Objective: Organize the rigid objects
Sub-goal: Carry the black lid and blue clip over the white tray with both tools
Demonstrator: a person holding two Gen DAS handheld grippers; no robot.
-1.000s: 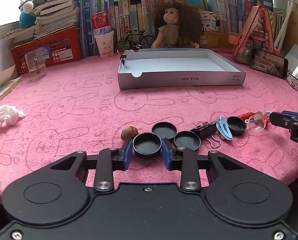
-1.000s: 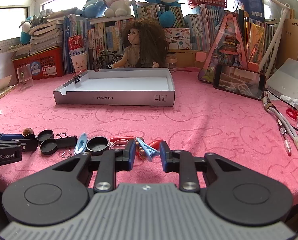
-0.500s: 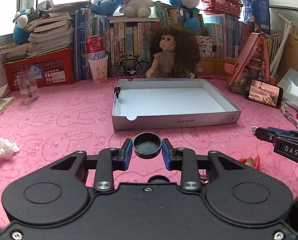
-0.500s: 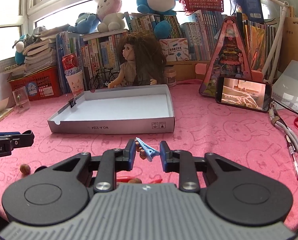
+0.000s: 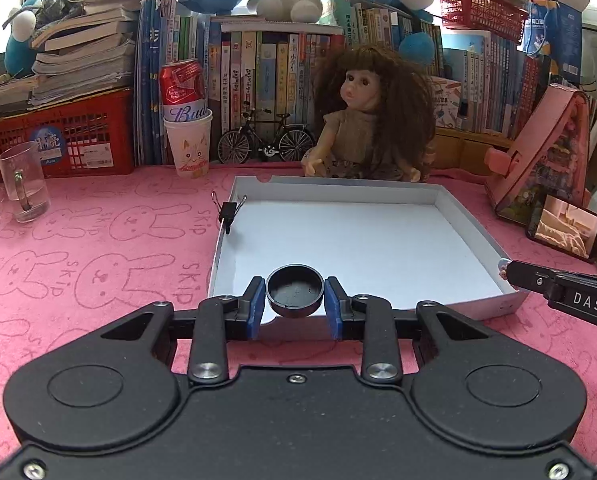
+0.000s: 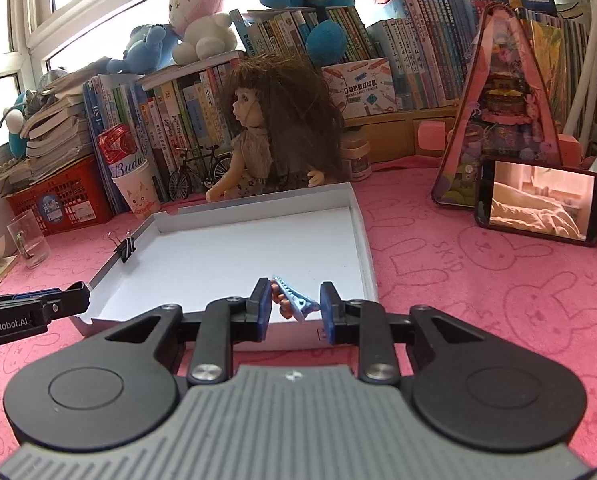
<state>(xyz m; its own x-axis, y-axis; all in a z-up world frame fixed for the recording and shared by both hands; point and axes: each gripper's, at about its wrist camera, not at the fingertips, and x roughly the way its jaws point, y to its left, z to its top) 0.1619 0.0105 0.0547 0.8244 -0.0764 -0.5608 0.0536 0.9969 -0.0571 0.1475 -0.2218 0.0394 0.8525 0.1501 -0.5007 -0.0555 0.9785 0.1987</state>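
Observation:
My left gripper (image 5: 295,307) is shut on a round black cap (image 5: 295,290) and holds it above the near edge of the white shallow box (image 5: 450,204). My right gripper (image 6: 295,308) is shut on a light blue hair clip (image 6: 294,298) with something small and brown on it, and holds it above the box's near right corner (image 6: 360,224). A black binder clip (image 5: 229,212) is clipped on the box's left wall; it also shows in the right wrist view (image 6: 125,249). The right gripper's tip shows in the left wrist view (image 5: 558,292), the left gripper's tip in the right wrist view (image 6: 38,308).
A doll (image 5: 372,112) sits right behind the box. A glass mug (image 5: 23,182), a paper cup with a can (image 5: 188,136) and a toy bicycle (image 5: 266,142) stand at the back left. A phone (image 6: 538,202) leans at the right. Books line the back.
Both grippers have lifted off the table with their objects and moved forward to the box. The other small items on the cloth have dropped out of view.

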